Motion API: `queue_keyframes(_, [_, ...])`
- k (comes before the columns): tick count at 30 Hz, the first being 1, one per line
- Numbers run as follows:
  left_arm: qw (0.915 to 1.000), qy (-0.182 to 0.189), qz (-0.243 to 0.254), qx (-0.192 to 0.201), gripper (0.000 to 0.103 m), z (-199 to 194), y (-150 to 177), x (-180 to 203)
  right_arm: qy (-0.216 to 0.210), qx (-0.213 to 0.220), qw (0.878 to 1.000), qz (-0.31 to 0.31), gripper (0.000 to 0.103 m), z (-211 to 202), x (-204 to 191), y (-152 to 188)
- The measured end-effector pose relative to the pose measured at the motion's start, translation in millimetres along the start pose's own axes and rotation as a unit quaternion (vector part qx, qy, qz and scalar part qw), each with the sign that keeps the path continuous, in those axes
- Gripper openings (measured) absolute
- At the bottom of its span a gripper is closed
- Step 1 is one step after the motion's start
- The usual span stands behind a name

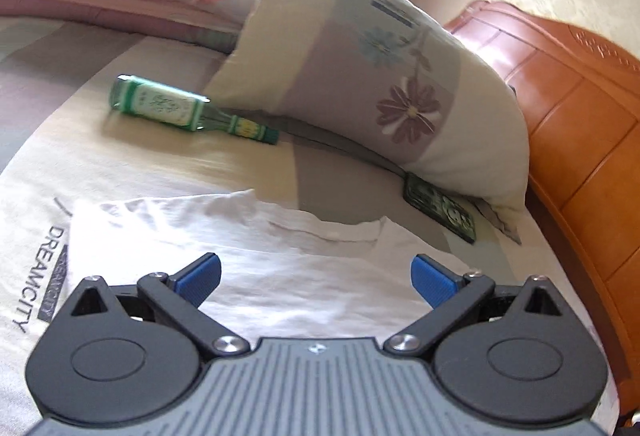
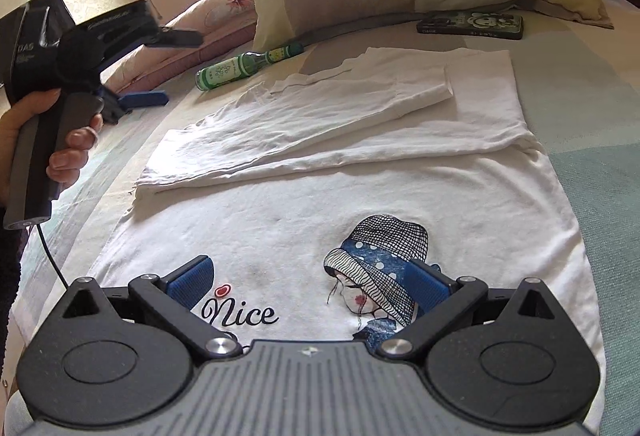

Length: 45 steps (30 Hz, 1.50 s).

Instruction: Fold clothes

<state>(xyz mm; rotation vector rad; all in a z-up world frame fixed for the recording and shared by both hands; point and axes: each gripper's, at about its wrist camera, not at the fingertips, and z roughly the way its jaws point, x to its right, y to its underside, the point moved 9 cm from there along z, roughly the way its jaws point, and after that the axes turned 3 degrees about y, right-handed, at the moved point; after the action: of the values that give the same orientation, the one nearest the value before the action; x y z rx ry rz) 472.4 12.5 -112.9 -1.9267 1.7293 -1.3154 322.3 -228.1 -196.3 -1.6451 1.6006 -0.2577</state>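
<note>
Both claws are spread and empty. The white shirt [image 2: 360, 188] lies flat on the bed [image 2: 600, 124], directly ahead of the right claw [image 2: 308, 282]; the left claw [image 1: 316, 278] hovers over its edge. Expect light, limp fabric: pinch the unfolded near hem.

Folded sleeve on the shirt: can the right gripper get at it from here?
Probably yes: the right gripper is open above the shirt, and the folded sleeve lies just ahead, uncovered.
</note>
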Motion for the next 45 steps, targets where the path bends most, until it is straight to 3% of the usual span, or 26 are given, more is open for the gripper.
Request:
queue_keyframes(4, [0.9976, -0.009, -0.069, -0.004, 0.101, 4.0, 20.7, -54.0, 0.002, 0.01, 1.0, 0.006, 0.103, 6.6, -1.6, -3.3])
queue_keyframes(6, [0.9951, -0.035, -0.092, -0.011, 0.1, 6.4, 33.7, -77.8, 0.006, 0.016, 1.0, 0.009, 0.103, 9.5, -2.3, -5.0])
queue_keyframes(9, [0.9941, -0.064, -0.087, 0.006, 0.097, 0.1, 43.4, -94.1, 0.015, 0.019, 1.0, 0.003, 0.103, 12.7, -4.7, -5.9])
queue_keyframes(12, [0.9959, -0.059, -0.045, 0.052, 0.099, -14.4, 41.1, -85.3, 0.024, 0.021, 0.999, -0.013, 0.103, 13.8, -7.2, -3.8])
queue_keyframes(14, [0.9968, -0.061, -0.011, 0.05, 0.1, -8.0, 43.8, -85.3, 0.03, 0.024, 0.999, -0.027, 0.103, 14.9, -8.5, -1.5])
queue_keyframes(16, [0.9962, -0.072, -0.026, 0.042, 0.098, -2.1, 48.2, -98.4, 0.035, 0.029, 0.998, -0.042, 0.103, 16.1, -10.0, 0.5])
queue_keyframes(20, [0.987, -0.097, -0.086, 0.094, 0.097, -31.5, 31.9, -113.3, 0.057, 0.026, 0.995, -0.083, 0.103, 21.4, -15.1, 4.2])
queue_keyframes(21, [0.9881, -0.086, -0.075, 0.102, 0.099, -38.2, 25.4, -110.9, 0.067, 0.024, 0.993, -0.091, 0.103, 23.3, -16.9, 5.0])
queue_keyframes(24, [0.9932, -0.065, -0.064, 0.072, 0.099, -43.5, 16.3, -110.6, 0.1, 0.023, 0.988, -0.116, 0.103, 28.4, -22.4, 8.6])
queue_keyframes(27, [0.9954, 0.015, -0.08, 0.05, 0.099, -37.3, 20.2, -108.5, 0.131, 0.027, 0.982, -0.134, 0.103, 32.4, -27.3, 11.3])
queue_keyframes(29, [0.9938, 0.049, -0.094, 0.035, 0.099, -26.5, 24.4, -107.8, 0.14, 0.03, 0.982, -0.119, 0.103, 33.5, -28.3, 9.1])
queue_keyframes(32, [0.9912, 0.071, -0.109, 0.023, 0.099, -7.0, 22.8, -109.5, 0.133, 0.039, 0.987, -0.078, 0.103, 34.0, -30.8, 2.7])
queue_keyframes(33, [0.9909, 0.069, -0.113, 0.023, 0.099, -1.0, 21.7, -111.8, 0.127, 0.042, 0.989, -0.069, 0.103, 34.2, -32.2, 1.1])
queue_keyframes(36, [0.9914, -0.019, -0.125, 0.034, 0.097, 5.8, 21.1, -135.6, 0.115, 0.045, 0.99, -0.067, 0.103, 36.6, -37.4, -0.9])
queue_keyframes(38, [0.9885, -0.041, -0.14, 0.041, 0.097, -2.2, 18.2, -146.2, 0.112, 0.045, 0.99, -0.072, 0.103, 38.1, -39.8, -1.3])
queue_keyframes(40, [0.9875, -0.008, -0.151, 0.044, 0.098, -8.9, 8.4, -142.4, 0.099, 0.043, 0.992, -0.067, 0.103, 37.5, -40.0, -4.0])
queue_keyframes(45, [0.9928, 0.057, -0.105, -0.004, 0.1, 22.5, -15.7, -117.7, 0.049, 0.036, 0.998, -0.017, 0.103, 33.4, -35.0, -12.3])
